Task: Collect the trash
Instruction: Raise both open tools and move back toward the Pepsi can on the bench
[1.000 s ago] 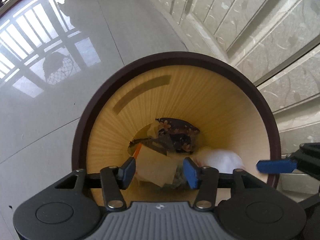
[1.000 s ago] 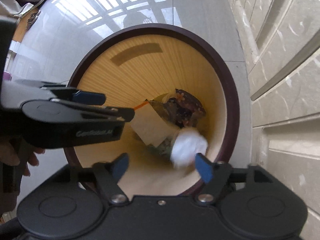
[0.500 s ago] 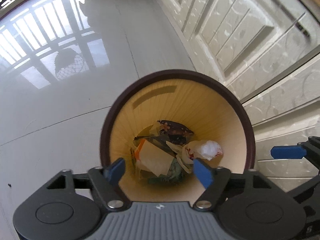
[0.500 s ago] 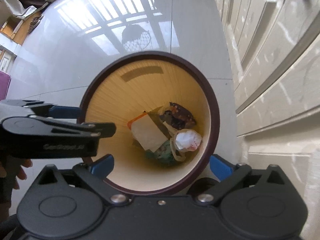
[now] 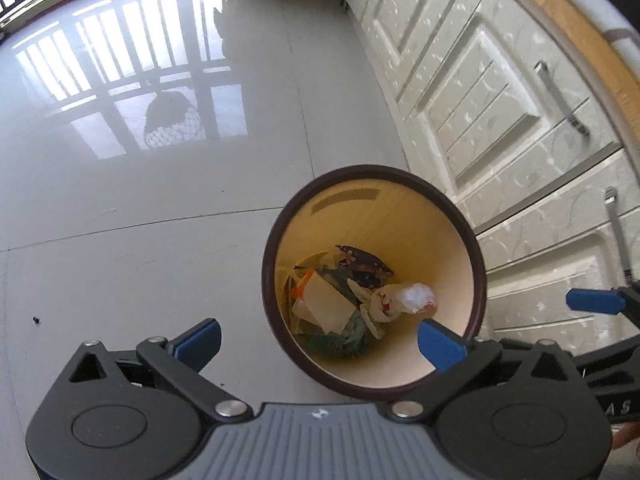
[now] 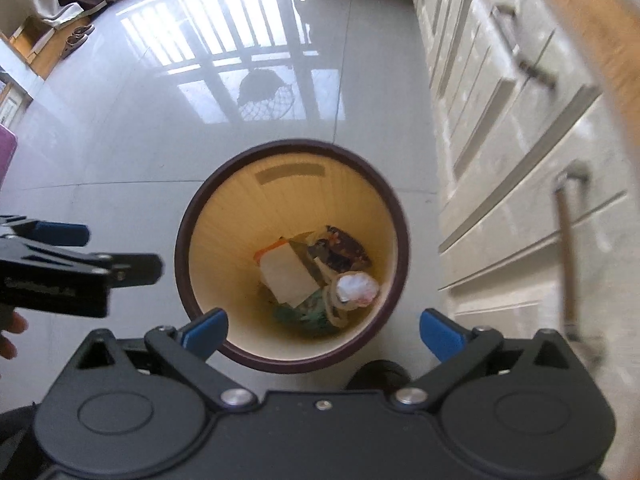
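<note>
Left gripper (image 5: 318,338): jaws opening, near full spread, nothing between the blue pads; pointed steeply down over the bin.
Right gripper (image 6: 322,330): jaws spread wide, empty; likewise aimed down at the bin, just beside the left one.
Bin (image 5: 478,256): round, dark rim, pale yellow inner wall; directly below and ahead of both tools, standing on the floor against the cabinet fronts (image 5: 500,104).
White wad in thin bag (image 5: 416,298): at the bin bottom, toward the right pad of the left gripper (topmost item, by the look of it).
Paper sheet (image 5: 326,304): flat, beige, lying beside the wad at the bottom.
Dark patterned wrapper (image 5: 362,264): farther in, beyond the paper.
Other scraps: orange edge, greenish crumple; too small to identify.
Floor (image 5: 160,240): glossy grey tile, bare around the bin apart from one small dark speck (image 5: 37,320) to the left of the left gripper.
Done: trash deposited, both tools unloaded.
Left: apparently little; perhaps the speck, otherwise no further litter in view.
</note>
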